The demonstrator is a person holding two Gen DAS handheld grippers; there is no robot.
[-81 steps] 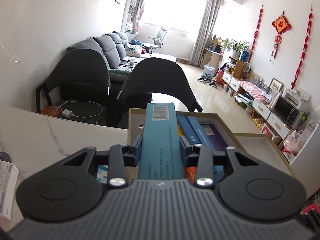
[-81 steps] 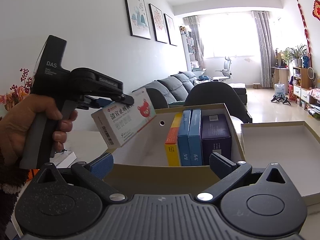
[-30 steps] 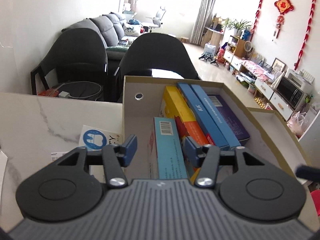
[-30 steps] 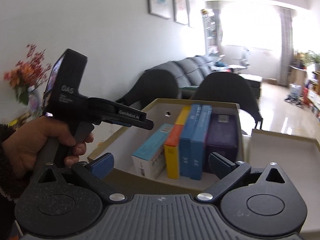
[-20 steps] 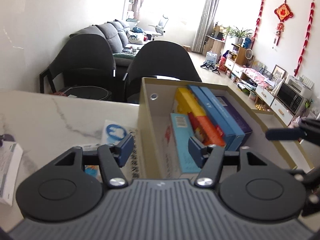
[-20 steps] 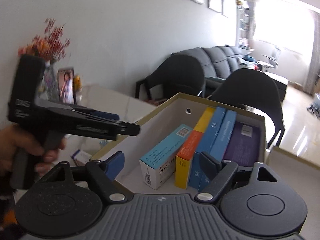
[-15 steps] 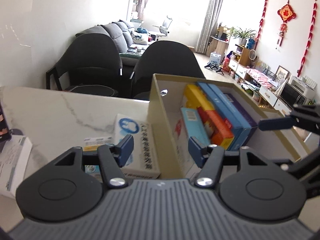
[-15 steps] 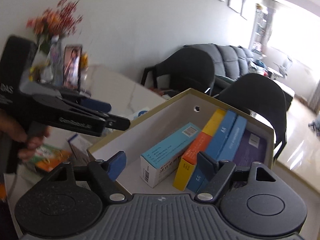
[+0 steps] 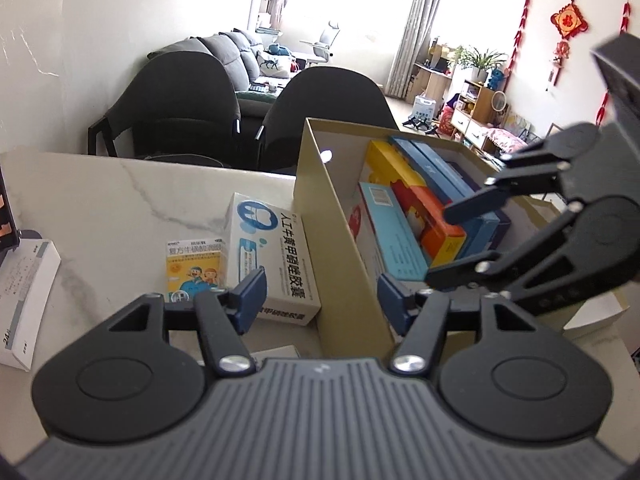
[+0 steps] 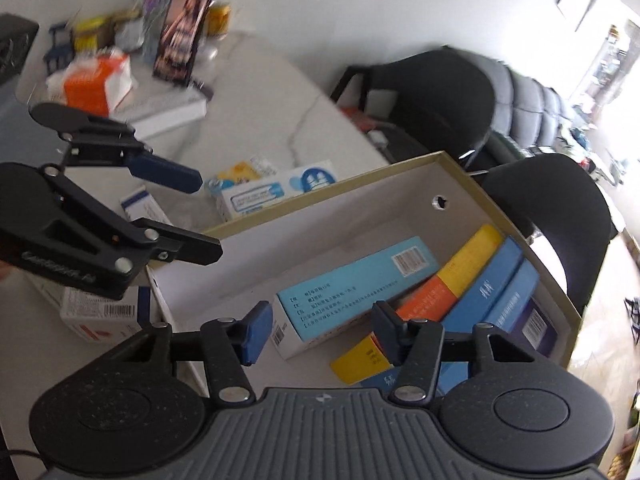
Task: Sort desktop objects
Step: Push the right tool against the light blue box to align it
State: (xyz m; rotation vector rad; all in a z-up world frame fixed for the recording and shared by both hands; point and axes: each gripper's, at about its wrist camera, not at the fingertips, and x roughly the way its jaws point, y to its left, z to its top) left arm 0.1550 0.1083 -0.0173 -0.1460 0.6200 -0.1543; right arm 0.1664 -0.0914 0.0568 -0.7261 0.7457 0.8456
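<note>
In the left wrist view, the left gripper (image 9: 322,298) fills the bottom of the frame, its fingers (image 9: 250,294) about half spread with nothing clamped; the near wall of the cardboard box (image 9: 340,264) stands in the gap between them without touching either pad. To the left of that wall, on the marble worktop (image 9: 120,200), lie a white medicine box (image 9: 268,256) with a blue tooth logo and, just beside it, a small yellow box (image 9: 194,264).

Inside the cardboard box a light blue carton (image 10: 356,284) lies tilted against an orange and yellow carton (image 10: 436,292), with two blue cartons (image 10: 492,292) and a dark purple one (image 10: 538,326) lined up further right in the right wrist view.

The right gripper (image 10: 318,332) hangs over the open box at the lower centre of its own frame, pointing steeply down. Its fingers have just been closing and now stand at a middling gap; the near end of the light blue carton shows between them, but the pads are not pressing on it. From the left wrist view the right gripper enters from the right edge, above the cartons.

A propped-up phone (image 10: 182,32) and a crumpled orange packet (image 10: 94,80) sit at the upper left of the right wrist view.
</note>
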